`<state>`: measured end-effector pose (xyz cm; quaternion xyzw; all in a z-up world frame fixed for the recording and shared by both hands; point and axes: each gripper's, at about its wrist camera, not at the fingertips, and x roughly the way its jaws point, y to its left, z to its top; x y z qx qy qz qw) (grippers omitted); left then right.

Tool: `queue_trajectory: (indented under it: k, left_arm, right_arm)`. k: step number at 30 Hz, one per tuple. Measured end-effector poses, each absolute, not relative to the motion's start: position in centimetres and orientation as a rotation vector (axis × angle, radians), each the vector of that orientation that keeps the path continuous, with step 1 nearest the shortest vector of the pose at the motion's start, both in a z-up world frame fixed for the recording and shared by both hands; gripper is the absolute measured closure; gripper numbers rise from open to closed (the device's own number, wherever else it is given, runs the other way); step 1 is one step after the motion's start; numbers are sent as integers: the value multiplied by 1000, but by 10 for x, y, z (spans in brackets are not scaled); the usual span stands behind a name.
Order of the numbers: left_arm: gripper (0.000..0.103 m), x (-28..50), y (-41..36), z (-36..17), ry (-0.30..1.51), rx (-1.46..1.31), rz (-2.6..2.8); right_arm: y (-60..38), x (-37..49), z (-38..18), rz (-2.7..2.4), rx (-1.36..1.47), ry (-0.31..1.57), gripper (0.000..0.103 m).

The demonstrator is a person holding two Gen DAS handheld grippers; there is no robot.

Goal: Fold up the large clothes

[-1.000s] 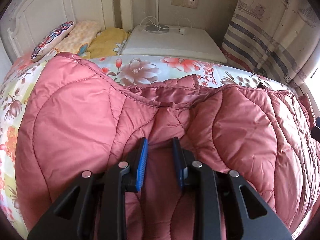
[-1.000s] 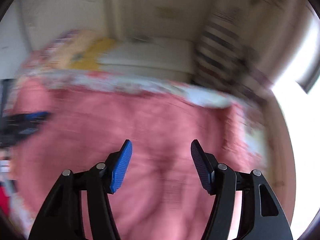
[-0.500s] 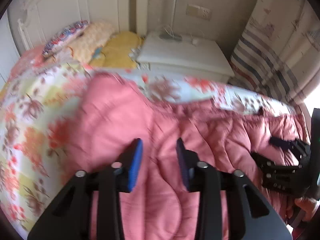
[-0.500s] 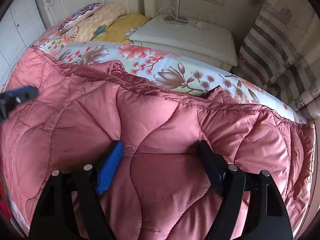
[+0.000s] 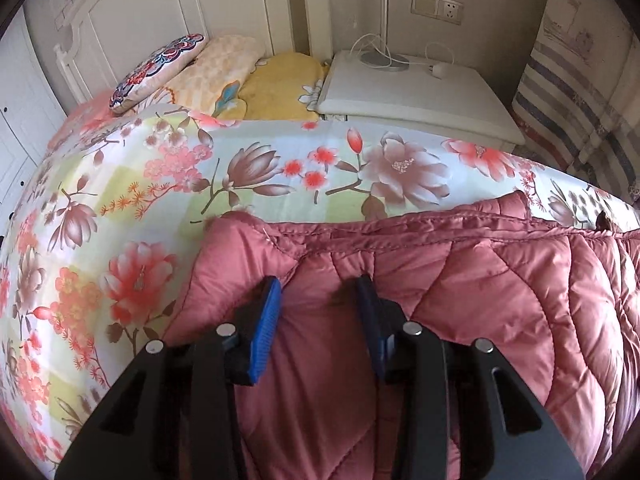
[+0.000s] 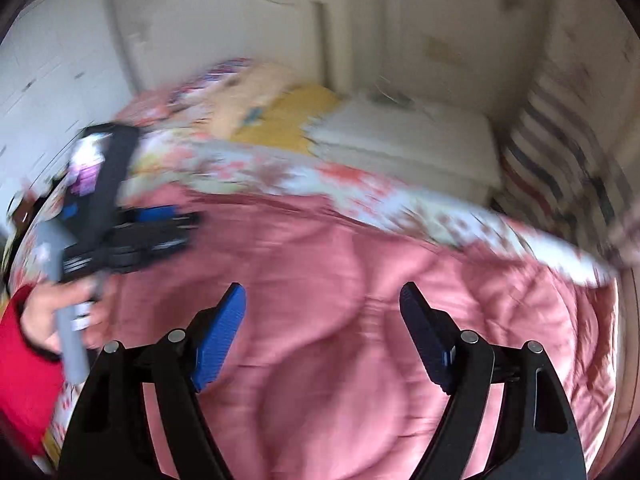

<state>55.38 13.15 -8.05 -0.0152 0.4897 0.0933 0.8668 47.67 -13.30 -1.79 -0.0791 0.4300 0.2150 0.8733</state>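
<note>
Fabric bunches between our left gripper (image 5: 318,300), pinching the jacket (image 5: 480,288) to carry its fold toward three o'clock; our right gripper (image 6: 322,304) hovers spread.

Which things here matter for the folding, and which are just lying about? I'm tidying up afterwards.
Job: pink quilted coat; left gripper; right gripper.
Lying about: floral bedsheet; pillows; white nightstand; charger cable.

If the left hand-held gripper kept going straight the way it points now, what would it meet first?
Probably the pink quilted coat: the left hand-held gripper has its fingers either side of a raised fold of it. Past the coat's far edge lies the floral bedspread. Depth is unclear.
</note>
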Motion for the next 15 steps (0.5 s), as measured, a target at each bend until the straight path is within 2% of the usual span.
queue_trajectory:
  k: [2,3,5,7,11,15]
  left_arm:
    - [63,554,131,-81,1023,-29,195]
    - [63,555,131,-81,1025,-28,193]
    - [63,555,133,-82,1026,-28,193]
    - [63,555,132,-82,1022,-18,193]
    - [63,554,131,-83,1018,-18,192]
    - [62,553,131,-83,1012,-22,195]
  right_arm:
    - [-110,478,-40,440,-305,933,24]
    - [-102,484,-62,390,-378,971,20]
    - [-106,492,-77,400,-337,991,18]
    - [-116,492,-65,386,-281,1011,22]
    - [-139,447,-23,378,-284,914,22]
    - [-151,397,-33,389,-343,917,15]
